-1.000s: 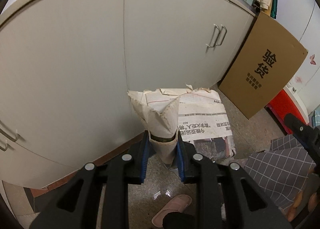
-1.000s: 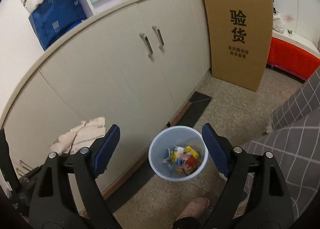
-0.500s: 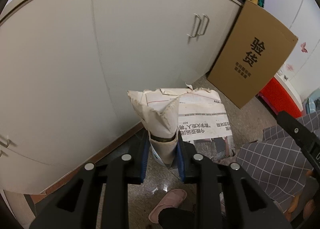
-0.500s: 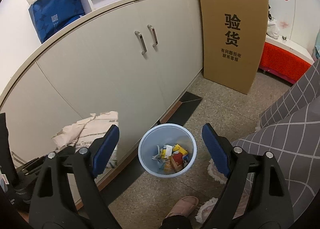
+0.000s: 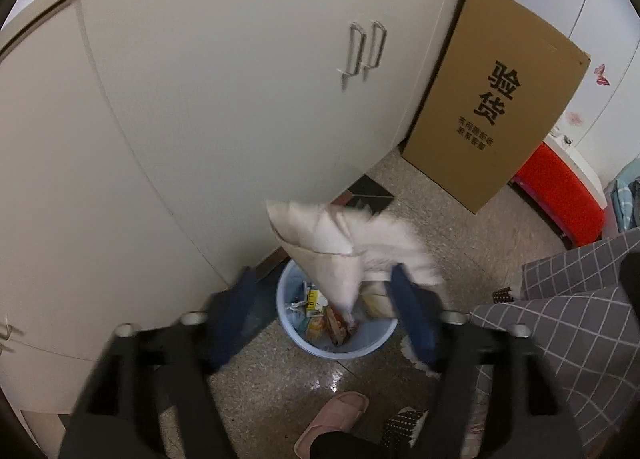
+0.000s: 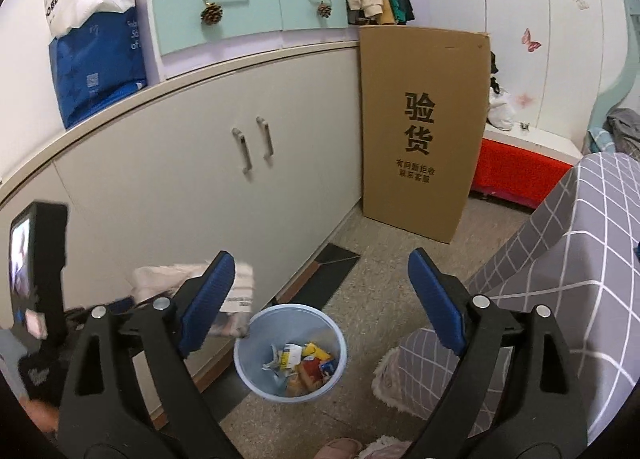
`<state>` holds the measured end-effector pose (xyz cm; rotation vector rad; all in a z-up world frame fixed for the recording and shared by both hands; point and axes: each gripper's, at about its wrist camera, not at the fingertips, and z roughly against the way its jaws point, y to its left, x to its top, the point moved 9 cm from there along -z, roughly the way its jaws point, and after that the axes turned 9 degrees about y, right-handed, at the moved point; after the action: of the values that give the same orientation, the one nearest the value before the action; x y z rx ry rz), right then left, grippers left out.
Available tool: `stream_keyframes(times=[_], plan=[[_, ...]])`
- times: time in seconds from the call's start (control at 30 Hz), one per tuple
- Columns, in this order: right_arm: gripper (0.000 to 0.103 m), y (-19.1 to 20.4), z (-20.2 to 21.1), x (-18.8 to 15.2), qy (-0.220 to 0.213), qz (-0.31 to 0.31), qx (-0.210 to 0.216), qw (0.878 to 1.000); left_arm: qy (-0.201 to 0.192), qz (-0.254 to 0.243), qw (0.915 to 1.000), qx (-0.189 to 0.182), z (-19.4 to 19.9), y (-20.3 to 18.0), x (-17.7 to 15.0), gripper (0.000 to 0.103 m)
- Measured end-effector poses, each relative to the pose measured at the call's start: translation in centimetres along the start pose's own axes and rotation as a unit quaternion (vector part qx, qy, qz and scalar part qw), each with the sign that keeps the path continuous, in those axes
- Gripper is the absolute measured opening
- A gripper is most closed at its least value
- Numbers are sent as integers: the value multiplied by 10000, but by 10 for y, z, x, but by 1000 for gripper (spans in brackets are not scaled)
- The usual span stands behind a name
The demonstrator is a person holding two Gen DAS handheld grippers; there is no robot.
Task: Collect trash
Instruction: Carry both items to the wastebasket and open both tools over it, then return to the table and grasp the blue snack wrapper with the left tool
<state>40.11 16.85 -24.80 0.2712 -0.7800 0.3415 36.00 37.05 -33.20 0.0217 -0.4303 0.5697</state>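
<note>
left tongs (image 5: 320,299): opening, newspaper (image 5: 340,247) loose between, over bin (image 5: 336,343) | right tongs (image 6: 320,299): spread, empty

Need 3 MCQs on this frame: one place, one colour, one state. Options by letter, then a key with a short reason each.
1. Where does the bin stand?
A. on the floor by the cabinet
B. on top of the cabinet
C. behind the cardboard box

2. What colour is the bin?
A. red
B. light blue
C. black

3. In what state is the right gripper?
A. shut on newspaper
B. shut, empty
C. open, empty

Key: 1 A, it sits on the floor at the cabinet's foot. 2 B, its wall and rim are pale blue. 3 C, its blue pads stand wide apart with nothing between them.
</note>
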Motion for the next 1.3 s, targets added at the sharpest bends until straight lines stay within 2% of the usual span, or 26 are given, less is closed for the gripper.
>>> stream_keyframes(times=[0.27,0.47,0.63,0.77,0.87,1.0,1.17,1.3], plan=[[87,-5,3,-6,185,-52,49,9998,-41,-5,9998,-182,18,-8,-13,70],[90,-4,22,-5,212,-190,292,9992,-337,4,9988,-351,57,-14,-20,71],[97,-9,65,3,-296,-260,488,9980,-683,-189,9961,-521,99,-34,-29,72],[97,-22,102,9,-599,-277,461,9968,-884,-362,9932,-670,129,-55,-39,74],[97,-42,122,8,-467,-608,634,9950,-1009,-603,9895,-845,153,-84,-48,75],[97,-70,150,8,-543,-926,812,9909,-1103,-969,9843,-979,174,-124,-64,76],[97,-115,186,2,-646,-1042,546,9910,-1016,-1550,9756,-1174,188,-182,-87,78],[97,-171,210,-8,-663,-1287,66,9894,-867,-2052,9655,-1346,191,-237,-105,78]])
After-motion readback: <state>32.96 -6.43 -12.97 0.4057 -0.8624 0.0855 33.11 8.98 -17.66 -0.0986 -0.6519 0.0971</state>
